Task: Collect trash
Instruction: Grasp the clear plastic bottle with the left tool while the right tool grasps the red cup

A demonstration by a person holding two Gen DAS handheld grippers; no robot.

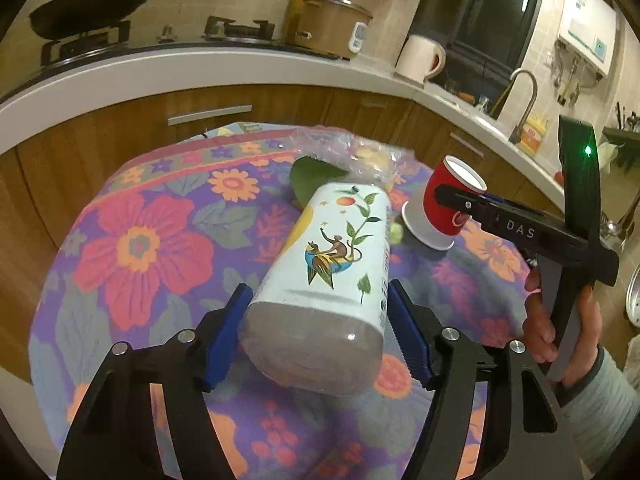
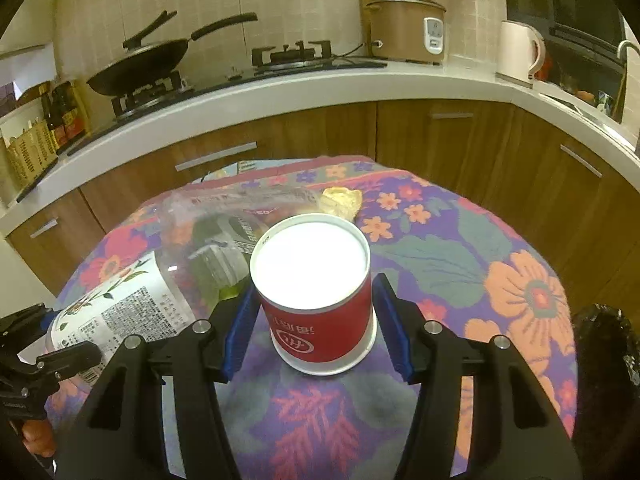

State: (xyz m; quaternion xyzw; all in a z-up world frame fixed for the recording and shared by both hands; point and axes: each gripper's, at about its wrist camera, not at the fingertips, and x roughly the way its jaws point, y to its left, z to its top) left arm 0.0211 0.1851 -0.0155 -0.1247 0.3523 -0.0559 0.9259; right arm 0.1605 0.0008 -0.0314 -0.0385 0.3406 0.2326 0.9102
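Observation:
A white bottle with a printed bird and leaf label (image 1: 328, 264) lies on its side on the flowered tablecloth (image 1: 140, 240). My left gripper (image 1: 320, 332) straddles its base, pads close to both sides. A red paper cup (image 2: 316, 300) stands upside down on the cloth. My right gripper (image 2: 312, 320) is open around it with gaps on both sides. The cup (image 1: 444, 208) and the right gripper (image 1: 460, 200) also show in the left wrist view. The bottle shows in the right wrist view (image 2: 116, 304). A clear plastic bag (image 2: 240, 208), a green leaf (image 1: 312, 180) and a crumpled yellow scrap (image 2: 342, 200) lie behind.
A curved white counter (image 2: 320, 84) with wooden cabinets runs behind the table, holding a wok (image 2: 140, 64), rice cooker (image 2: 408, 28) and kettle (image 2: 520, 52). A black bin bag (image 2: 604, 360) sits at the table's right edge.

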